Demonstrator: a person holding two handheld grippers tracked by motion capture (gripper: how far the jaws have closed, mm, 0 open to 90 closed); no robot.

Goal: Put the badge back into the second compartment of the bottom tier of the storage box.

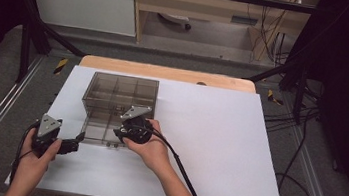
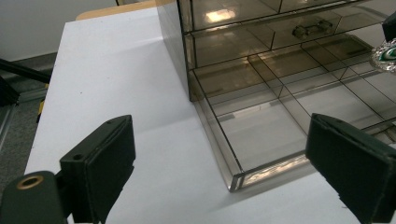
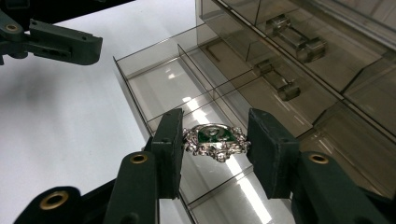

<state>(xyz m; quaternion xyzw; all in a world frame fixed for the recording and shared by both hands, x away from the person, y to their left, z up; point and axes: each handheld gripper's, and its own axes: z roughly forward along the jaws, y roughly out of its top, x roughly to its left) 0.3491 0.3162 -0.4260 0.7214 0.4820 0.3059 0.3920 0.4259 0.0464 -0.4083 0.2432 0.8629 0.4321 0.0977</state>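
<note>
A person's right gripper (image 3: 214, 147) held a silver brooch with a green stone (image 3: 215, 140) clamped between its two black jaws, poised just above a front compartment of the pulled-out bottom drawer (image 3: 163, 88) of a smoked-acrylic drawer cabinet (image 1: 121, 91) on the white table (image 1: 216, 148). The drawer's divided compartments in the right gripper view appeared bare, and the closed drawers above it showed clear handles (image 3: 299, 42). The left gripper (image 2: 219, 163), jaws spread wide and gripping nothing, rested at the drawer's front left corner on the table.
</note>
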